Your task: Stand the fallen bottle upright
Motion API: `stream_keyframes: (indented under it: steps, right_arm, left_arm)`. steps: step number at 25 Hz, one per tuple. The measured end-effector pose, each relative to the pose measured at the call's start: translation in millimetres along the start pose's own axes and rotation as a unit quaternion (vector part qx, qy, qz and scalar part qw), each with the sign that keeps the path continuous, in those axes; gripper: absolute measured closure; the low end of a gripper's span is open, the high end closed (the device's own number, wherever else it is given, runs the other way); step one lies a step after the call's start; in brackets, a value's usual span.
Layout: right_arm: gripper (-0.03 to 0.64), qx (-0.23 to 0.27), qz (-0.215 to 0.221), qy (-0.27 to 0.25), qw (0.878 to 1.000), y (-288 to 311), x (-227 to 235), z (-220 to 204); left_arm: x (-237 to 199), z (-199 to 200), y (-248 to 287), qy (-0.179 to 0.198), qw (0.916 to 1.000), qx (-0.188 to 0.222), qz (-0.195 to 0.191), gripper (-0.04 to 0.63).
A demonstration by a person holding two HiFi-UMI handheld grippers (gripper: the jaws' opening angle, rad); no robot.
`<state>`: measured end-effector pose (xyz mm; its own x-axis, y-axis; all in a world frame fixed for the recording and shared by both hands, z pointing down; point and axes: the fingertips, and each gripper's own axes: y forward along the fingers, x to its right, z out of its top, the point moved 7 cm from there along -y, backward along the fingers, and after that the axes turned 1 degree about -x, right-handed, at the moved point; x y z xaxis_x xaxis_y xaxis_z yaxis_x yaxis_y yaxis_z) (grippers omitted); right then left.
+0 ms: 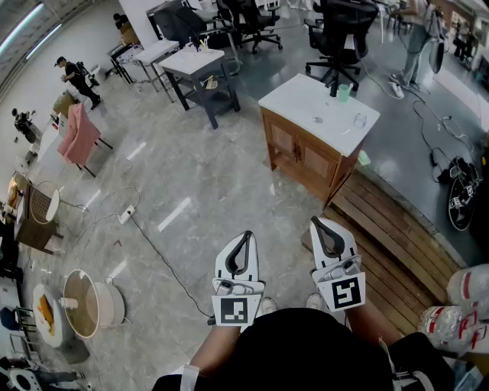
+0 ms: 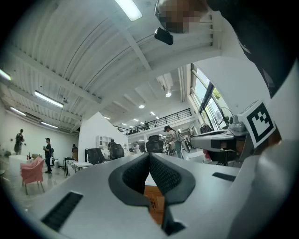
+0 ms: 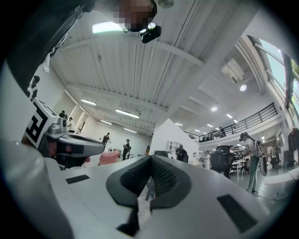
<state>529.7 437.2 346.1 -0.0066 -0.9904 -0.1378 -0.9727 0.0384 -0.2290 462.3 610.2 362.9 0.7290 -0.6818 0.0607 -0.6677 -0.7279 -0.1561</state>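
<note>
Bottle: small clear item, apparently lying flat, on the white-topped wooden bench upper right of centre, near its right edge; too small to tell its long axis or heading. Green cup upright just beside it. Black office chair behind the bench. Slatted wooden platform between bench and person. Left gripper, right gripper: side by side at lower centre, close to the body, tilted slightly upward, well apart from the bench, fingers clenched on nothing

Grey marble floor. Wooden cabinet, white top, centre-far. Slatted wooden platform right. Office chairs far. Ceiling strip lights.
</note>
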Motion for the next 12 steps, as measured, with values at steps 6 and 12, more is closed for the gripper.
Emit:
stream_keyframes:
  steps: [6,12]
  right_arm:
    - [0.604,-0.007,-0.003,-0.002,1.0,13,-13,-7]
    - [0.601,0.002,-0.01,-0.001,1.0,30,-38,-7]
  left_arm:
    - [-21,-6,-1,0.0,1.0,0.001,0.0,0.577]
    - [-55,-7,-8,-0.008,0.9999,0.008,-0.001,0.577]
